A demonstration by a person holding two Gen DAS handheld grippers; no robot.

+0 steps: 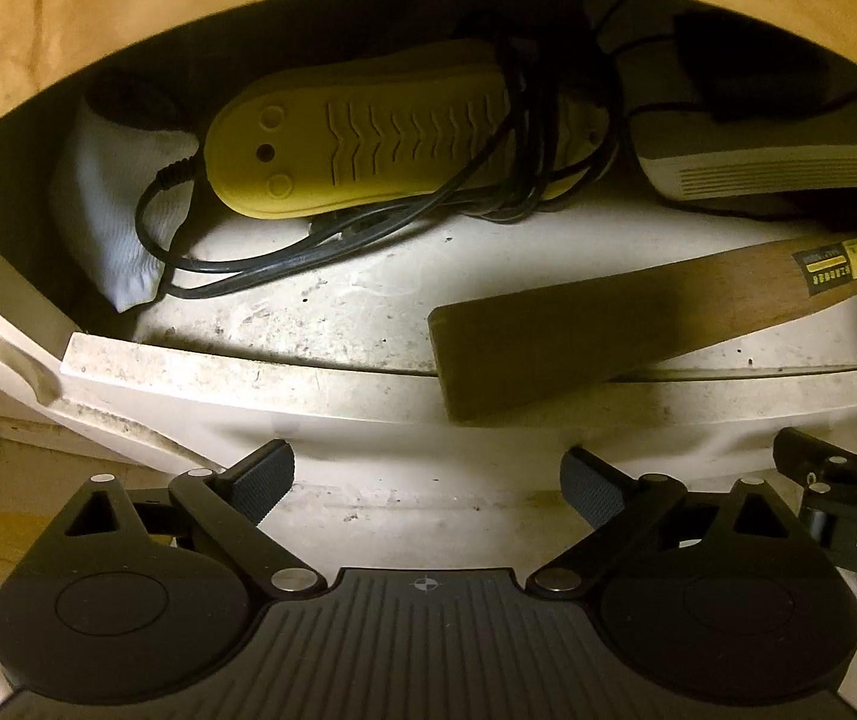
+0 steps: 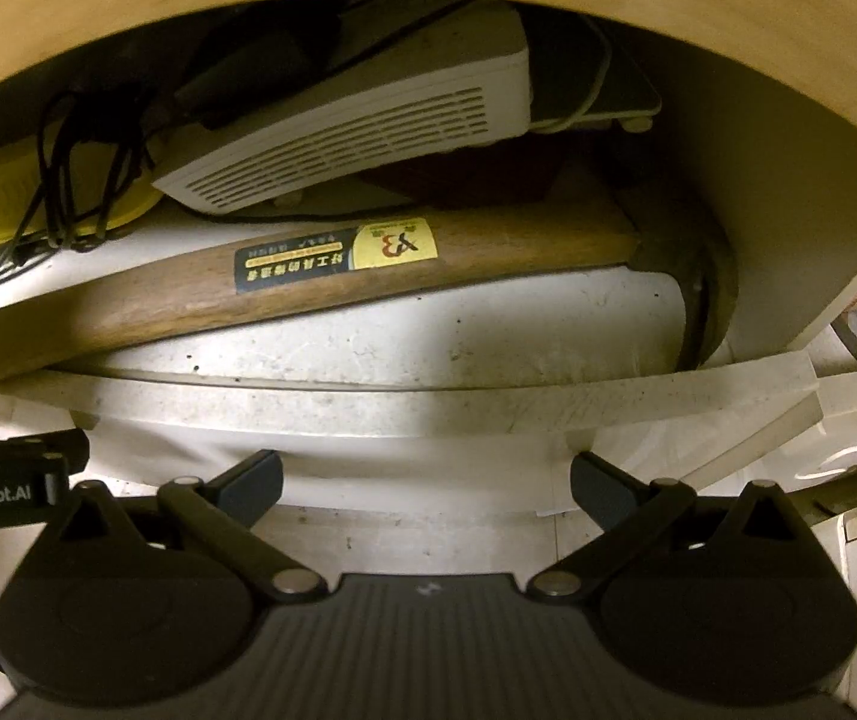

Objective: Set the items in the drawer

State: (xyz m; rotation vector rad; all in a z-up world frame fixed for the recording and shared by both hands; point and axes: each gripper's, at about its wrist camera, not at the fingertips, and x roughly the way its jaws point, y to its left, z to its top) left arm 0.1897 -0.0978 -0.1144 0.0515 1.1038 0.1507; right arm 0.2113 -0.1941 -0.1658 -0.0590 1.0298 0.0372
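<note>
Two grippers hung side by side before the open drawer [image 2: 368,414], whose dusty white front edge ran across both views under a pale wooden top [image 1: 128,30]. Inside it, largest of all, lay a hammer [image 2: 308,282] with a labelled wooden handle, its butt propped on the front edge and its dark head against the right wall. Behind it sat a white vented box [image 2: 356,120], tilted, with what looked like another flat device behind, too dim to be sure of. To the left lay a yellow shoe-shaped gadget [image 1: 368,138] wound in black cable [image 1: 284,246], and just beside that a white sock-like bundle [image 1: 110,210] in the corner. The left gripper [image 1: 428,480] had its fingers spread wide and held nothing; the right gripper [image 2: 425,480] was likewise spread and empty, both outside the drawer.
</note>
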